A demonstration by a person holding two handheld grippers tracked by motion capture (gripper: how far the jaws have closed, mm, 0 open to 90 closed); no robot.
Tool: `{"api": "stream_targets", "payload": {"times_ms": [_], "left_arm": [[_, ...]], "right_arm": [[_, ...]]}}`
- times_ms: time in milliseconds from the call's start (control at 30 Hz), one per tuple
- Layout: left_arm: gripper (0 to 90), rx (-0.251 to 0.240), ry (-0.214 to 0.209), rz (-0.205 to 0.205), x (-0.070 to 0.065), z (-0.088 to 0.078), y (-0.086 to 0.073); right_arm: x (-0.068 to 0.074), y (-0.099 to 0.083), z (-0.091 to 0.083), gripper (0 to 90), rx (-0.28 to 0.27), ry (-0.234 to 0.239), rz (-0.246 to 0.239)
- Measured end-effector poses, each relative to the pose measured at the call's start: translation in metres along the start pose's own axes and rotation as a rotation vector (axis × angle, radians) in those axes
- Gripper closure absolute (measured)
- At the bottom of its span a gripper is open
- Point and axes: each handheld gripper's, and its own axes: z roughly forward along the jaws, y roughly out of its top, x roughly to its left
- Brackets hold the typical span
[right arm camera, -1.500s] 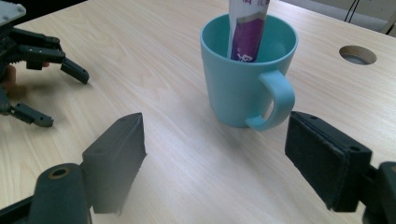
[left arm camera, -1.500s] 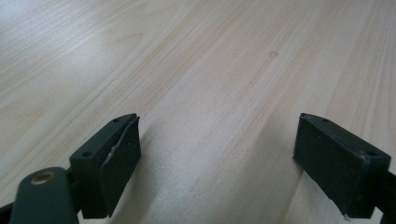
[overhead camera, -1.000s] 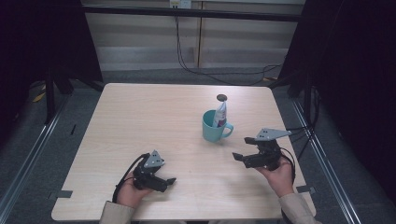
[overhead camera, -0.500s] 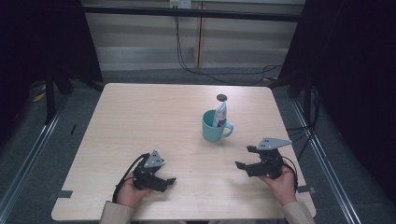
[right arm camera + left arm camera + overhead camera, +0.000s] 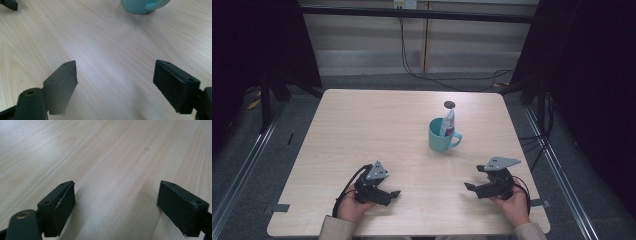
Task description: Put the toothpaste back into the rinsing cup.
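A teal mug (image 5: pixel 441 139) stands right of the table's middle with a small white tube (image 5: pixel 448 121) upright inside it. My left gripper (image 5: pixel 391 195) rests near the front edge at the left, held by a hand, open with only bare wood between its jaws (image 5: pixel 117 205). My right gripper (image 5: pixel 475 178) sits near the front edge at the right, also open and holding nothing (image 5: pixel 120 85). The right gripper view has the mug's base (image 5: pixel 142 5) ahead at the top and the left gripper's tip (image 5: pixel 8 3) in the top left corner.
A small dark disc (image 5: pixel 449 104) lies on the light wooden table (image 5: pixel 362 130) just behind the mug. Cables hang at the back wall and run along the floor at the right. Metal rails flank the table.
My right gripper has drawn back from beside the mug toward the table's front edge and come lower. The left gripper, mug and tube have stayed put.
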Motion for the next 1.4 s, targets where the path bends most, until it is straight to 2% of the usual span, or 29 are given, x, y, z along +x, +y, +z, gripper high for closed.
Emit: {"api": "stream_targets", "payload": {"times_ms": [667,1400], "left_arm": [[14.5,0.003,-0.002,0.006,0.0,0.0,0.0],[14.4,0.003,-0.002,0.006,0.0,0.0,0.0]], "right_arm": [[0.004,-0.014,0.007,18.6,0.048,-0.009,-0.016],[0.004,-0.022,0.009,18.1,0.055,-0.011,-0.014]]}}
